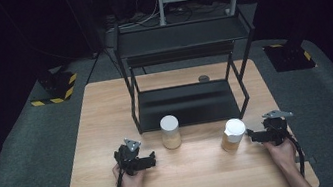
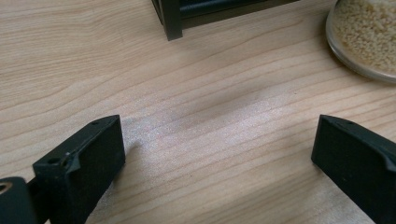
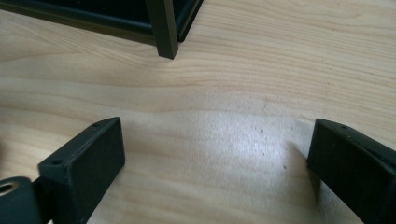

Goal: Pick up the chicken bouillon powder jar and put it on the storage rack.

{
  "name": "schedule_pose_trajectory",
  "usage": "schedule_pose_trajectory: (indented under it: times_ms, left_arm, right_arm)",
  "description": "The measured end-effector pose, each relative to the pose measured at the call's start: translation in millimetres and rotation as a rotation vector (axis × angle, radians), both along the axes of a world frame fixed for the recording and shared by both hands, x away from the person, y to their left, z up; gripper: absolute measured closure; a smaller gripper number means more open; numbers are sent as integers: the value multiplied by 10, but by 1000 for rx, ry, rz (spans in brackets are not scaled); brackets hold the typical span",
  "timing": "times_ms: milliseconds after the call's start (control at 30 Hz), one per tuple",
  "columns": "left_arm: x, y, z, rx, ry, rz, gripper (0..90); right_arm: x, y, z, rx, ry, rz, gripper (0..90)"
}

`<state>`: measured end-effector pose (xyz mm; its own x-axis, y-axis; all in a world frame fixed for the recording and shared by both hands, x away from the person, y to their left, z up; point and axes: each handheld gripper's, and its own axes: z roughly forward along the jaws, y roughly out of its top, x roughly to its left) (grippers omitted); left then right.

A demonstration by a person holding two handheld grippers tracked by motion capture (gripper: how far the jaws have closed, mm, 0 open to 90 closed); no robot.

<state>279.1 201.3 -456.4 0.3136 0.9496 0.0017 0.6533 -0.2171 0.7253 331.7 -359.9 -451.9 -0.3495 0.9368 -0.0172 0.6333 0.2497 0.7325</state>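
Note:
Two white-lidded jars of beige grains stand upright on the wooden table in front of a black rack. The left jar is just right of my left gripper. The right jar stands just left of my right gripper. In the left gripper view my left gripper is open over bare wood, with the left jar's base at the top right. My right gripper is open too, and nothing lies between its jaws.
A black two-tier metal rack stands at the middle back of the table. One of its legs shows ahead of the left gripper, another leg ahead of the right. A small dark round object lies behind the rack.

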Motion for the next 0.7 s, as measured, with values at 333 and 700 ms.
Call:
schedule_pose_trajectory:
  times_ms: [333,700]
  left_arm:
    - [17,-7,3,6,3,-11,4]
    - [-16,18,21,-31,1,-97,2]
  right_arm:
    - [3,1,0,-1,0,0,29]
    - [2,1,0,-1,0,0,30]
